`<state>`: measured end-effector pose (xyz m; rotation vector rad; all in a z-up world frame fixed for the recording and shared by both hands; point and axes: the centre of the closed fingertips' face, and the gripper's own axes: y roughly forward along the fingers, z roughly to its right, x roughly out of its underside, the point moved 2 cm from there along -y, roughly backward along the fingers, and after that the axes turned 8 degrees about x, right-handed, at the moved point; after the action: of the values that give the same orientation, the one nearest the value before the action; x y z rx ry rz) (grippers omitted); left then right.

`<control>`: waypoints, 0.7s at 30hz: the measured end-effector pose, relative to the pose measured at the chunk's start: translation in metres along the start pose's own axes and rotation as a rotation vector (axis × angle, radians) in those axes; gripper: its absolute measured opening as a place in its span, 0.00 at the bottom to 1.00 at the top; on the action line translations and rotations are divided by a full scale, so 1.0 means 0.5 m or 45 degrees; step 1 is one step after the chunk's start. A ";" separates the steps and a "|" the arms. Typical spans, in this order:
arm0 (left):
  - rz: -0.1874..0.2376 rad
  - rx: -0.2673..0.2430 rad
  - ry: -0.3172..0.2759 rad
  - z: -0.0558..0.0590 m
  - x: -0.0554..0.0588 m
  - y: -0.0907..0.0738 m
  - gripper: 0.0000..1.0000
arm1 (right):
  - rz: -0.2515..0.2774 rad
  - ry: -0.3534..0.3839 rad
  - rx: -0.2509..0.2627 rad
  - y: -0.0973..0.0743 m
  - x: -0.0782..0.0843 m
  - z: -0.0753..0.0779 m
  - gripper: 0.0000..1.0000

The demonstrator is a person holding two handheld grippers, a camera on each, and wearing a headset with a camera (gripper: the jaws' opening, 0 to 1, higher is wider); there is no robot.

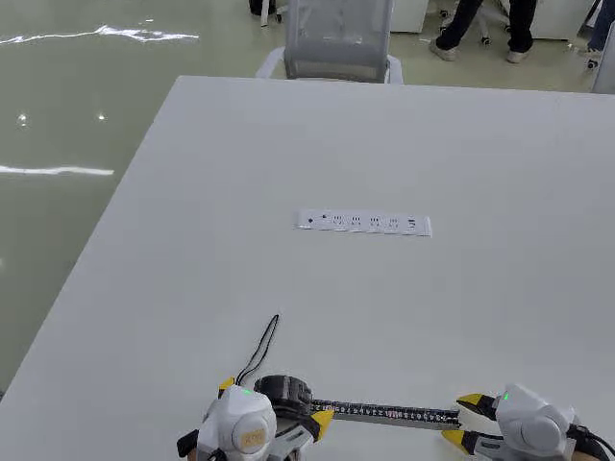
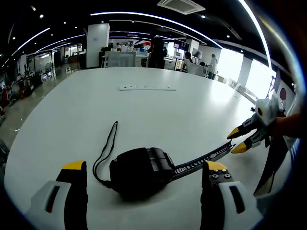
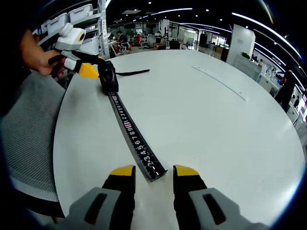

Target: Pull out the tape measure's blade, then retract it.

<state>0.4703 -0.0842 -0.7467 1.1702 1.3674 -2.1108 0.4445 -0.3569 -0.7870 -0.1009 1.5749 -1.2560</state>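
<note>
Left tongs (image 2: pixel 145 166) are held apart on either side of the black tape measure (image 2: pixel 139 175), which is laid on the white table (image 2: pixel 144 105) with its blade (image 3: pixel 130 134) drawn out. Right tongs (image 3: pixel 153 170) are spread apart, with the blade's tip lying ungripped between them.

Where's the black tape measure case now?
In the head view the black tape measure case sits at the white table's near edge, left of centre, between the left tool's jaws; its numbered blade runs right to the right tool.
</note>
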 end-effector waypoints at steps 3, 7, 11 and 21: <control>-0.008 0.001 0.005 0.003 0.001 0.009 0.99 | -0.027 -0.025 -0.011 0.006 0.008 0.001 0.27; -0.007 0.007 0.007 0.005 0.000 0.015 0.99 | -0.046 -0.055 -0.016 0.008 0.013 0.003 0.25; -0.003 0.014 0.003 0.005 0.002 0.020 0.99 | -0.063 -0.054 -0.036 0.009 0.015 0.004 0.21; -0.004 0.010 -0.014 0.001 0.009 0.018 0.99 | -0.068 -0.059 -0.101 0.009 0.013 0.003 0.16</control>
<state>0.4735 -0.0884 -0.7550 1.1586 1.3586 -2.1234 0.4452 -0.3598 -0.7946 -0.2228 1.5913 -1.2238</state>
